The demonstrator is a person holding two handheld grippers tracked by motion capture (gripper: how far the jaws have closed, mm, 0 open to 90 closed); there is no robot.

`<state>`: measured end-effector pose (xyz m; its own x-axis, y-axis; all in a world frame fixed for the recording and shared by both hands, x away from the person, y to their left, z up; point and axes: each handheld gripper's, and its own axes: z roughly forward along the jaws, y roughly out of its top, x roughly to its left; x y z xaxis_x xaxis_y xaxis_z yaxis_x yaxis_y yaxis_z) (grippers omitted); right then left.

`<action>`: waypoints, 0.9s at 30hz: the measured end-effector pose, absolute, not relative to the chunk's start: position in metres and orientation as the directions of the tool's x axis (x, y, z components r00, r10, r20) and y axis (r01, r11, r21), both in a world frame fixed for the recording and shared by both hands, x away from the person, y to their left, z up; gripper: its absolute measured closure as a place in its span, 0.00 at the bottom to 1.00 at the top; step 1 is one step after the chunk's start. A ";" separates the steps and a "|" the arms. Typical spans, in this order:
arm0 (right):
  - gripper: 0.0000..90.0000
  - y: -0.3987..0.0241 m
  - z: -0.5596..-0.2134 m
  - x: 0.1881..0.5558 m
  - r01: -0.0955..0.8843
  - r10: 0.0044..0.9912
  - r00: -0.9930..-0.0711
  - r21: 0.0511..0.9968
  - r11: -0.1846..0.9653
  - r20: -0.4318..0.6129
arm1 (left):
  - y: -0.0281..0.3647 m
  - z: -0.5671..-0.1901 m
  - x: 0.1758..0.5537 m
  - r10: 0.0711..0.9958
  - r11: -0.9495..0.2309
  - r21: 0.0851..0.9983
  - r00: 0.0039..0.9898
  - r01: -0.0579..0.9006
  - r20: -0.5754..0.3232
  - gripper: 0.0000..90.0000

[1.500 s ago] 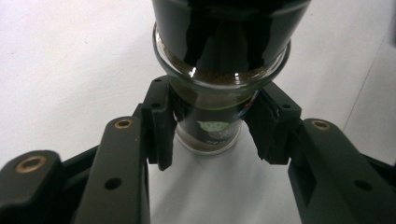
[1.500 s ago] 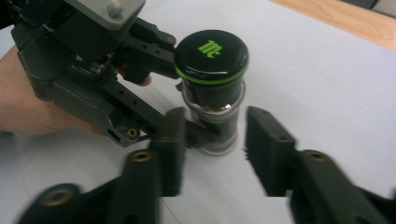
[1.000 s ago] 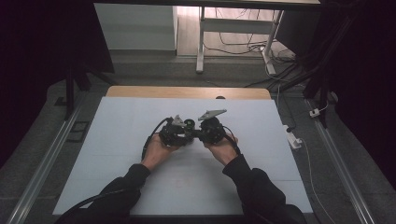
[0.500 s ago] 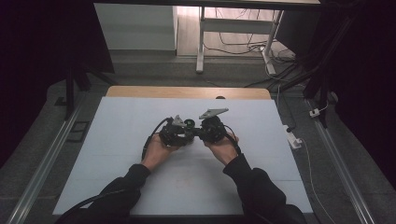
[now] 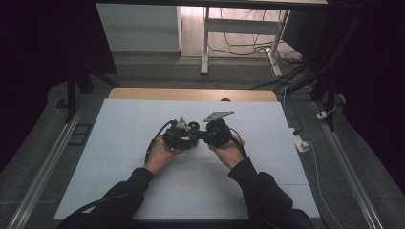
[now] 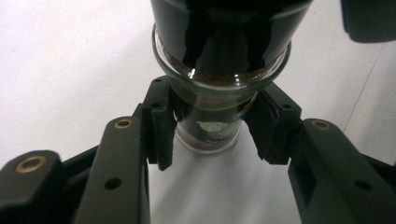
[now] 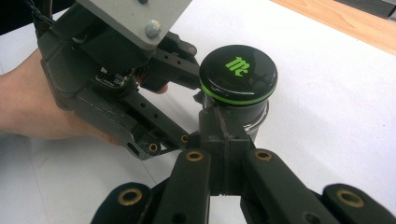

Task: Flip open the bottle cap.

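A small glass spice jar point(image 6: 219, 70) with a black cap bearing a green logo point(image 7: 238, 72) stands on the white table. My left gripper point(image 6: 210, 126) is shut on its glass body just under the cap. The right gripper view shows that same left gripper point(image 7: 201, 102), held in a hand, coming at the jar from the left. My right gripper point(image 7: 219, 116) has its jaws pressed together with nothing between them, and their tips are right against the jar below the cap. In the high view both grippers point(image 5: 179, 136) point(image 5: 217, 131) meet at mid-table around the jar point(image 5: 193, 126).
The white table top point(image 5: 119, 167) spreads wide on all sides of the hands. A wooden strip point(image 5: 191, 94) runs along its far edge. Cables and a white power strip point(image 5: 300, 142) lie on the floor to the right, and metal rails flank the table.
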<state>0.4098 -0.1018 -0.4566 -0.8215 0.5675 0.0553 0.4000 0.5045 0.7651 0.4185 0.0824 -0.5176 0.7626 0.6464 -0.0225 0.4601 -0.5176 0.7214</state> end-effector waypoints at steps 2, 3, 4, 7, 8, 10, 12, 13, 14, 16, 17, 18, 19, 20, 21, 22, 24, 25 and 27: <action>0.99 -0.102 -0.456 0.410 0.395 0.565 -0.824 0.769 0.502 0.055 | 0.082 -0.518 0.419 0.646 -0.518 0.721 0.763 0.460 -0.022 0.60; 0.99 -0.102 -0.456 0.409 0.394 0.563 -0.824 0.771 0.501 0.055 | 0.082 -0.518 0.418 0.646 -0.519 0.721 0.763 0.459 -0.021 0.60; 0.99 -0.102 -0.455 0.409 0.393 0.565 -0.823 0.773 0.497 0.055 | 0.082 -0.518 0.418 0.646 -0.520 0.721 0.763 0.459 -0.020 0.60; 0.99 -0.102 -0.454 0.410 0.394 0.570 -0.820 0.776 0.493 0.054 | 0.082 -0.517 0.418 0.645 -0.522 0.719 0.764 0.459 -0.019 0.60; 0.99 -0.102 -0.454 0.410 0.396 0.570 -0.820 0.776 0.491 0.057 | 0.082 -0.517 0.418 0.645 -0.521 0.719 0.764 0.459 -0.020 0.60; 0.99 -0.103 -0.453 0.410 0.399 0.571 -0.819 0.777 0.487 0.063 | 0.082 -0.517 0.418 0.645 -0.524 0.718 0.764 0.458 -0.017 0.60; 0.99 -0.103 -0.452 0.411 0.397 0.574 -0.816 0.780 0.484 0.060 | 0.082 -0.517 0.418 0.645 -0.526 0.716 0.764 0.458 -0.014 0.60; 0.99 -0.102 -0.452 0.411 0.398 0.576 -0.815 0.781 0.482 0.059 | 0.082 -0.517 0.418 0.646 -0.526 0.716 0.763 0.458 -0.014 0.60; 0.99 -0.102 -0.451 0.411 0.396 0.578 -0.814 0.783 0.480 0.058 | 0.082 -0.517 0.418 0.646 -0.526 0.716 0.763 0.458 -0.014 0.60; 0.99 -0.102 -0.450 0.412 0.396 0.578 -0.814 0.784 0.479 0.058 | 0.082 -0.517 0.418 0.647 -0.525 0.717 0.763 0.458 -0.015 0.60; 0.99 -0.102 -0.450 0.412 0.396 0.580 -0.813 0.785 0.477 0.057 | 0.082 -0.517 0.418 0.647 -0.524 0.718 0.763 0.459 -0.015 0.60; 0.99 -0.102 -0.449 0.412 0.397 0.581 -0.812 0.786 0.475 0.059 | 0.082 -0.517 0.418 0.646 -0.524 0.717 0.763 0.459 -0.015 0.60; 0.99 -0.102 -0.448 0.412 0.396 0.582 -0.811 0.787 0.473 0.058 | 0.082 -0.517 0.418 0.644 -0.528 0.715 0.765 0.458 -0.014 0.60; 0.99 -0.102 -0.447 0.413 0.393 0.582 -0.811 0.788 0.473 0.055 | 0.082 -0.517 0.418 0.646 -0.526 0.716 0.763 0.458 -0.013 0.60; 0.99 -0.102 -0.446 0.413 0.394 0.583 -0.811 0.789 0.472 0.056 | 0.082 -0.517 0.418 0.645 -0.526 0.716 0.764 0.458 -0.014 0.60; 0.99 -0.102 -0.446 0.413 0.393 0.583 -0.810 0.791 0.469 0.056 | 0.082 -0.517 0.418 0.645 -0.526 0.717 0.764 0.458 -0.014 0.60; 0.99 -0.102 -0.444 0.415 0.390 0.584 -0.810 0.793 0.468 0.054 | 0.082 -0.517 0.418 0.646 -0.524 0.718 0.763 0.459 -0.016 0.60; 0.99 -0.102 -0.444 0.415 0.390 0.584 -0.810 0.794 0.467 0.054 | 0.082 -0.517 0.418 0.646 -0.524 0.718 0.763 0.459 -0.016 0.60; 0.99 -0.102 -0.443 0.416 0.387 0.586 -0.808 0.796 0.466 0.050 | 0.082 -0.518 0.418 0.647 -0.524 0.718 0.763 0.458 -0.015 0.60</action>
<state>0.4163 -0.1017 -0.4427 -0.8085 0.5864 0.0499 0.3869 0.4658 0.7958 0.4178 0.0817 -0.5175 0.7627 0.6466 -0.0148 0.4581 -0.5240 0.7181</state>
